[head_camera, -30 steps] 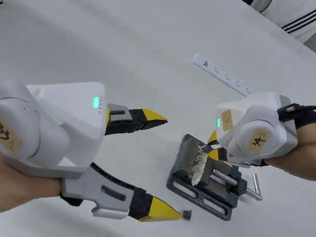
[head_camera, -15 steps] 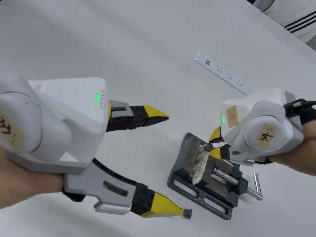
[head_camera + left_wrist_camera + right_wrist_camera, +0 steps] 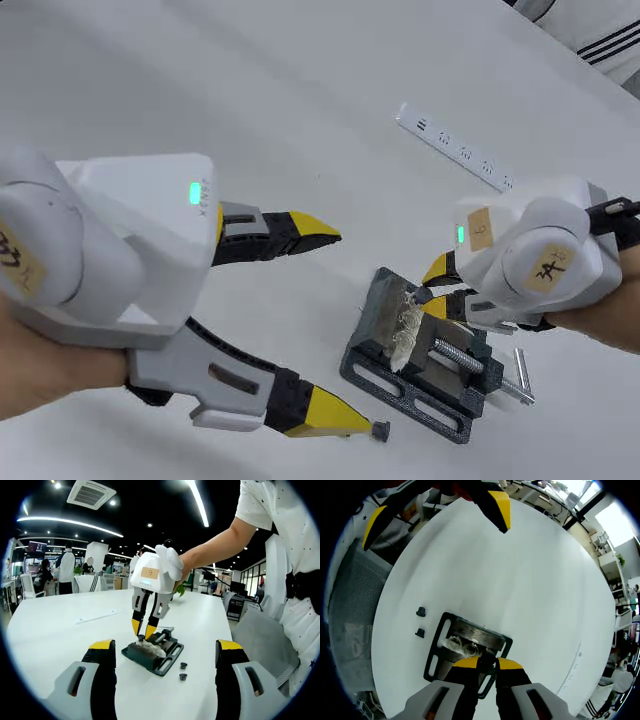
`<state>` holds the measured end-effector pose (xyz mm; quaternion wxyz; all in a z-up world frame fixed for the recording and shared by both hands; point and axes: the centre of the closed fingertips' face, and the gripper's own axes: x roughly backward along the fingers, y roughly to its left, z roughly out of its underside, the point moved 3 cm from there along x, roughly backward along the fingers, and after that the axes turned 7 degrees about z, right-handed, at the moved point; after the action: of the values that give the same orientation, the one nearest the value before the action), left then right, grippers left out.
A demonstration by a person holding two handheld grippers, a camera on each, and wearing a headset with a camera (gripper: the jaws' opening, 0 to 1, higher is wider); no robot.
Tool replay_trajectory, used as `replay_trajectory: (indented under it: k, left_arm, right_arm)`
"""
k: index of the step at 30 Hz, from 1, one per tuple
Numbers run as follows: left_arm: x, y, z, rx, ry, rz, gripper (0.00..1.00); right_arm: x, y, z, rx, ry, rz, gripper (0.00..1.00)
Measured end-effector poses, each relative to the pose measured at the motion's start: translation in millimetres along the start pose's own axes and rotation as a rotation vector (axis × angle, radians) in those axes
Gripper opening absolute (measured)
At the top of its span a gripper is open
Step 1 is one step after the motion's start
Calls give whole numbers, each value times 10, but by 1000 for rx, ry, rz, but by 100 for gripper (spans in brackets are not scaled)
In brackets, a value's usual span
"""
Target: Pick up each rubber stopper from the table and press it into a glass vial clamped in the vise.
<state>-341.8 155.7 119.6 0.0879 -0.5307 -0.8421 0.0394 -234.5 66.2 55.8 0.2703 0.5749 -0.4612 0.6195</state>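
Our right gripper (image 3: 488, 661) is pinched on a dark rubber stopper (image 3: 422, 295), directly over the glass vials (image 3: 455, 642) in the vise (image 3: 434, 650). Our left gripper (image 3: 166, 646), spread wide and empty, hovers beside two spare stoppers (image 3: 183, 665) on the tabletop (image 3: 250, 120).

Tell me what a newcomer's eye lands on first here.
First the big white left gripper with yellow-tipped jaws spread wide, at the left of the head view. Next the dark grey metal bench vise mid-table holding clear glass vials, with the white right gripper poised over it, jaws pinched on a small dark rubber stopper. Two more small dark stoppers lie on the white table beside the vise.
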Motion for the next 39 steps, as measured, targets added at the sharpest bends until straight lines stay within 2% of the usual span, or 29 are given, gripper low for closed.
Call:
replay_trajectory:
  k: [9, 18, 24, 30, 33, 39]
  left_arm:
    - [-5, 0, 19, 3, 5, 3, 81]
    - [-24, 3, 29, 4, 9, 9, 80]
    - [-34, 6, 34, 4, 10, 11, 80]
    - [-49, -5, 48, 4, 15, 15, 79]
    - [-46, -5, 52, 6, 14, 15, 79]
    - [-34, 4, 55, 6, 15, 12, 79]
  right_arm:
    - [4, 20, 27, -8, -20, 35, 6]
    - [-25, 45, 32, 90, 0, 71, 5]
    - [-8, 54, 26, 74, -3, 89, 4]
    - [-8, 68, 13, 102, 11, 95, 5]
    - [-6, 66, 17, 73, 4, 96, 6]
    - [-13, 70, 16, 60, -12, 109, 7]
